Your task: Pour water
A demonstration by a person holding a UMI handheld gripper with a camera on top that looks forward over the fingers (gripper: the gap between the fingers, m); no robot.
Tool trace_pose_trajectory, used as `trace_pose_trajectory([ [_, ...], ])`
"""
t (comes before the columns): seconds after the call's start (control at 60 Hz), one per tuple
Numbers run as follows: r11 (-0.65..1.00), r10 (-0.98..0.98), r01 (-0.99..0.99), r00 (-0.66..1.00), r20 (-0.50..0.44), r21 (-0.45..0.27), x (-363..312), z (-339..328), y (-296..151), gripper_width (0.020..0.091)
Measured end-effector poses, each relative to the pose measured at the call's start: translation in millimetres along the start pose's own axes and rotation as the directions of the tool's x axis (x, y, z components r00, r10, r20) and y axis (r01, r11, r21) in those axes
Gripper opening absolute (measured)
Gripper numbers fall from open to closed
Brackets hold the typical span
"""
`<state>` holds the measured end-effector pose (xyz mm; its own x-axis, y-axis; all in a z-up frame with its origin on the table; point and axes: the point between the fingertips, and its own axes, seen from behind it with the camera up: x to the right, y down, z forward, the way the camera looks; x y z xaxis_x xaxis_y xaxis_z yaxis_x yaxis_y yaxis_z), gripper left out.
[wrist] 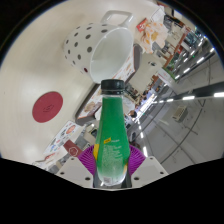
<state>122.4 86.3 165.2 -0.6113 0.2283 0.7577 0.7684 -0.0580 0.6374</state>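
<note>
A green plastic bottle with a dark cap and a green label stands up between my fingers, and my gripper is shut on it, purple pads pressing its lower body on both sides. The bottle hangs in the air, lifted clear of the table. Beyond and above its cap sits a white cup with black dots, tilted in the view, its mouth facing toward the bottle's right. The bottle's lower part looks clear with liquid inside.
A round red coaster lies on the white table to the left of the bottle. Cluttered shelves and packaged goods fill the background to the right. Small items lie near the left finger.
</note>
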Motion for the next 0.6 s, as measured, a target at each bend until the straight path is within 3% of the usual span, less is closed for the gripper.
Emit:
trace_pose_trajectory([
  [0.267,0.999,0.007,-0.006,1.0,-0.008,0.042,22,1,-19,0.0372],
  [0.4,0.948,0.304,-0.309,0.95,0.071,0.071,18,3,-25,0.0371],
  [0.483,0.735,0.664,-0.676,0.733,0.149,0.054,13,1,-23,0.0371],
  [0.6,0.211,0.957,-0.974,0.19,0.22,-0.076,-15,-9,-11,0.0372],
])
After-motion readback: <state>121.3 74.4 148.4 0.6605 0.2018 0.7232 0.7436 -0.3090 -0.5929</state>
